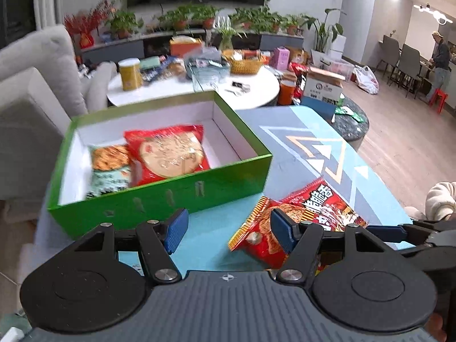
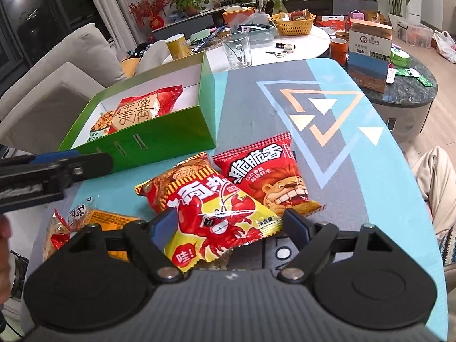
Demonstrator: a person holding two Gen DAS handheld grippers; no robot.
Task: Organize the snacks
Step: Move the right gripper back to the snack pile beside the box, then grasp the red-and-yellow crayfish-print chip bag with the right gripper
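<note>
A green box (image 1: 159, 196) (image 2: 159, 134) stands open on the blue patterned table (image 2: 327, 142) and holds a red snack bag (image 1: 168, 154) and a green-and-orange bag (image 1: 109, 168). My left gripper (image 1: 228, 229) is open and empty just in front of the box. My right gripper (image 2: 230, 228) is open with its jaws on either side of a red-and-yellow crayfish snack bag (image 2: 211, 213), not closed on it. A red lion snack bag (image 2: 268, 176) (image 1: 322, 202) lies beside it. An orange packet (image 2: 94, 222) lies at the left.
A white round table (image 1: 256, 85) behind carries a yellow canister (image 1: 129, 74), a glass mug (image 2: 238, 50), a yellow basket (image 2: 292, 22) and clutter. A brown-and-blue carton (image 2: 369, 54) stands on a dark side table. A grey sofa (image 1: 34, 91) is at the left.
</note>
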